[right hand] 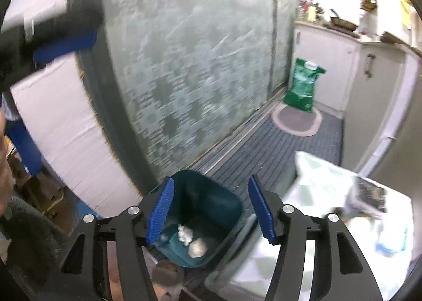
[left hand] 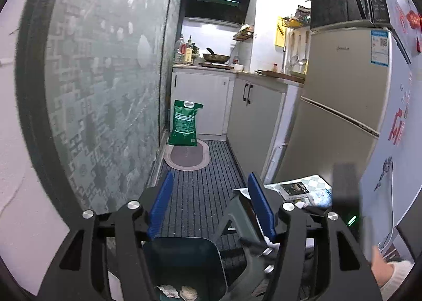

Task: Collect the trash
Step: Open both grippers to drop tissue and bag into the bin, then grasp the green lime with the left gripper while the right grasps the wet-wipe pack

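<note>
The left gripper (left hand: 211, 206) is shown with its blue pads (left hand: 161, 202) spread apart and nothing held between them; the striped floor mat (left hand: 200, 190) is seen through the gap. The right gripper (right hand: 211, 208) is likewise shown parted and empty, positioned above the dark teal bin (right hand: 208, 211), whose open mouth fills the space between its fingers. Three pieces of crumpled trash (right hand: 193, 241) are seen lying on the bin floor: a white wad, a pale rounded lump, and a smaller scrap near the wall. In the left wrist view the same bin is seen low in the frame, below the left gripper, with paper scraps visible inside. To the right of the bin a small table with a checked cloth (left hand: 313, 182) is shown, bearing a dark booklet (left hand: 294, 187) and a bottle. Beyond, a frosted patterned glass partition (left hand: 105, 84), a green sack (left hand: 184, 123) on an oval rug, white cabinets, and a refrigerator (left hand: 343, 95) topped by a microwave are visible.
</note>
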Demonstrator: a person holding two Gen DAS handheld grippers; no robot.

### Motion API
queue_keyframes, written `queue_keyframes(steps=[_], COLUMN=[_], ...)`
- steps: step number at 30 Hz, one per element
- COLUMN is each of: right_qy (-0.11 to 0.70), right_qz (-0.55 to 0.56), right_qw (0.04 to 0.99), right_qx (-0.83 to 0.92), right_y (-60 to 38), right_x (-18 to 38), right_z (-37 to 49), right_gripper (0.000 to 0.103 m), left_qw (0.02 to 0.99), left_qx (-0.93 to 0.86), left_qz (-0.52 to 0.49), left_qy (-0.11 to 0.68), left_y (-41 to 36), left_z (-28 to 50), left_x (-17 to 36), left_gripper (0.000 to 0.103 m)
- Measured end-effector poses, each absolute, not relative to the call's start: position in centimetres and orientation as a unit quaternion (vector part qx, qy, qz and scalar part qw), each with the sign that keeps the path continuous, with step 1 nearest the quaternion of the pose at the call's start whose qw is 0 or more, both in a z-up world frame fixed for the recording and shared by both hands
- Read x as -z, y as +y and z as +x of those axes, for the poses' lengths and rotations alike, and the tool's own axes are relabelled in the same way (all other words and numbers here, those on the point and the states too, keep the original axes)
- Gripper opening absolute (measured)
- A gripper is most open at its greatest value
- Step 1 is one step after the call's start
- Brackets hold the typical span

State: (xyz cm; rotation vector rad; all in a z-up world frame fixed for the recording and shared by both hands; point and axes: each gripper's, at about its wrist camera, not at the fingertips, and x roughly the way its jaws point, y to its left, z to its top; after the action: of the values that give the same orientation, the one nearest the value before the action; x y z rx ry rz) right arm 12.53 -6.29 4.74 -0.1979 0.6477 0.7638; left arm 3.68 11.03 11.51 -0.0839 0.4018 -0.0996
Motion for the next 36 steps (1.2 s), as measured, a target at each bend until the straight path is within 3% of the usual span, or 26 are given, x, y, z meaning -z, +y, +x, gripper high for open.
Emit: queue_keyframes(steps=[13,36], right_qy=[0.288,0.343], right_qz=[-0.050,-0.023], right_qw=[0.914,0.912], right_qx=[-0.282,-0.226], right_y=[-18.2,-28.0], right_x=[-6.6,-0.6], right_z=[15.4,18.2], right_gripper=[0.069,0.084], left_qw=[0.963,0.921], left_qx=[0.106,0.145], left_qz=[-0.013,0.005], left_qy=[0.248,0.362], left_y=[3.4,-4.8], left_z=[7.0,15.2], left_x=[-8.1,2.8], left_gripper=[0.064,0.066])
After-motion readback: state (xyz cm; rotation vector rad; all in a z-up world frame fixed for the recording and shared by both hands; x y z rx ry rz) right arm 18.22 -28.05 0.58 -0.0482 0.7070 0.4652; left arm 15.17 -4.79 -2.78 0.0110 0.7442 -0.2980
